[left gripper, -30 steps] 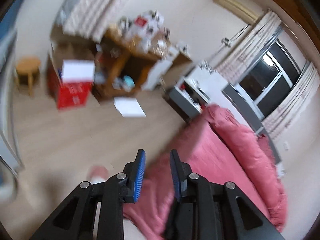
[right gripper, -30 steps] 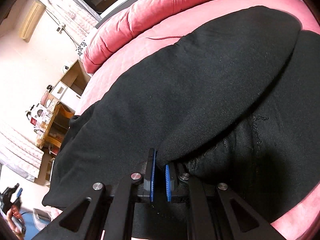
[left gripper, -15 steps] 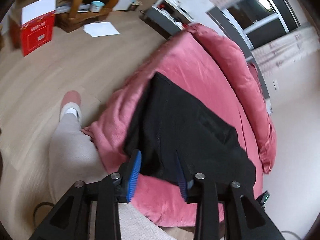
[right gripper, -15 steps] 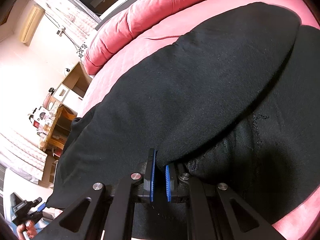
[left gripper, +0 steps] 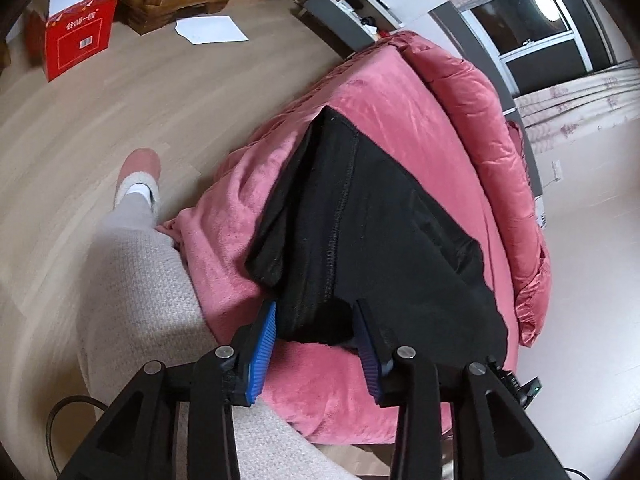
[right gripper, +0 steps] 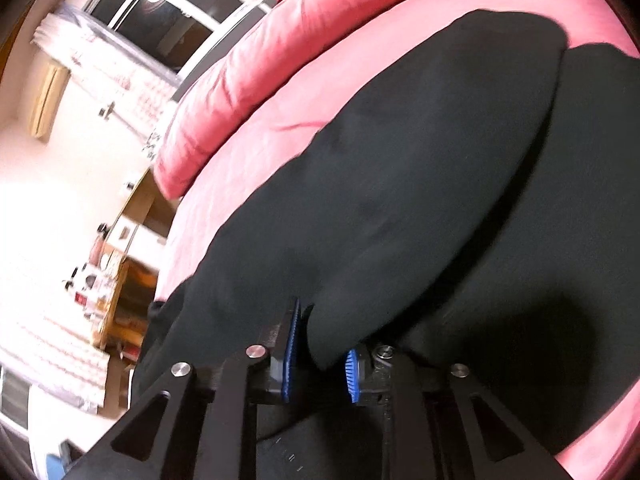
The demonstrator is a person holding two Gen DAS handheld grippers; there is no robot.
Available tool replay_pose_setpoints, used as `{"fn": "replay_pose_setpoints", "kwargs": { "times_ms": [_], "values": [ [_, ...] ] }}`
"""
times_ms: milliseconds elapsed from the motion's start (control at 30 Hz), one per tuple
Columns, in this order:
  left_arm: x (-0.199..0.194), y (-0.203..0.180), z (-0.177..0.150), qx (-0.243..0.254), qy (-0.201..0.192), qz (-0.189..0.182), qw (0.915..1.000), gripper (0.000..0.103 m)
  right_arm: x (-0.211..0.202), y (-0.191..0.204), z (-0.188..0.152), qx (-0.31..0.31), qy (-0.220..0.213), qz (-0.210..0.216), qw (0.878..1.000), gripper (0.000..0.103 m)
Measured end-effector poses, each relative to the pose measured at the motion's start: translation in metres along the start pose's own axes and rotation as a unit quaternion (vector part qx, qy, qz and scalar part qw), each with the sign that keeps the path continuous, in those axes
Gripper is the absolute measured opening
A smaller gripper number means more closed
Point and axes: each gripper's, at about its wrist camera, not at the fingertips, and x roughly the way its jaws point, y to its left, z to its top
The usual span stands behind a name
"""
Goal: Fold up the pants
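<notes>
Left wrist: left tongs angled down, parted over pants; right tongs opening.

Ahead of my left gripper, with its blue ribbed pads, I see black pants on a pink blanket. Left of it are grey knit trousers; far beyond, a red box.

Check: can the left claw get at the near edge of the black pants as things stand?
Probably yes. The left claw hangs open right at the pants edge on the pink blanket, fabric showing between its fingers. Nothing lies between; the person's leg is off to the side.
</notes>
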Motion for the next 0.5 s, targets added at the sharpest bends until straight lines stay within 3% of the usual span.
{"fn": "replay_pose_setpoints", "kwargs": {
  "times_ms": [67, 100, 133, 333, 400, 500],
  "values": [
    [0.001, -0.003, -0.002, 0.01, 0.003, -0.002, 0.9999, 0.025, 0.001, -0.009, 0.009, 0.016, -0.001, -0.009, 1.0, 0.018],
    [-0.001, -0.006, -0.002, 0.02, 0.001, 0.001, 0.9998, 0.019, 0.002, -0.011, 0.012, 0.021, 0.0, -0.013, 1.0, 0.009],
    [-0.003, -0.01, -0.001, 0.027, -0.003, 0.002, 0.9996, 0.015, 0.003, -0.012, 0.015, 0.025, 0.001, -0.015, 1.0, 0.008],
    [-0.029, -0.031, 0.028, 0.025, -0.051, -0.035, 0.9977, 0.008, -0.027, 0.021, 0.029, -0.023, -0.039, -0.01, 0.999, 0.007],
    [-0.038, -0.035, 0.04, 0.032, -0.078, -0.031, 0.9959, 0.008, -0.047, 0.035, 0.032, -0.041, -0.055, 0.002, 0.998, 0.007],
    [-0.037, -0.026, 0.047, 0.032, -0.089, -0.021, 0.9953, 0.008, -0.067, 0.041, 0.024, -0.066, -0.054, 0.011, 0.996, 0.007]
  ]
}}
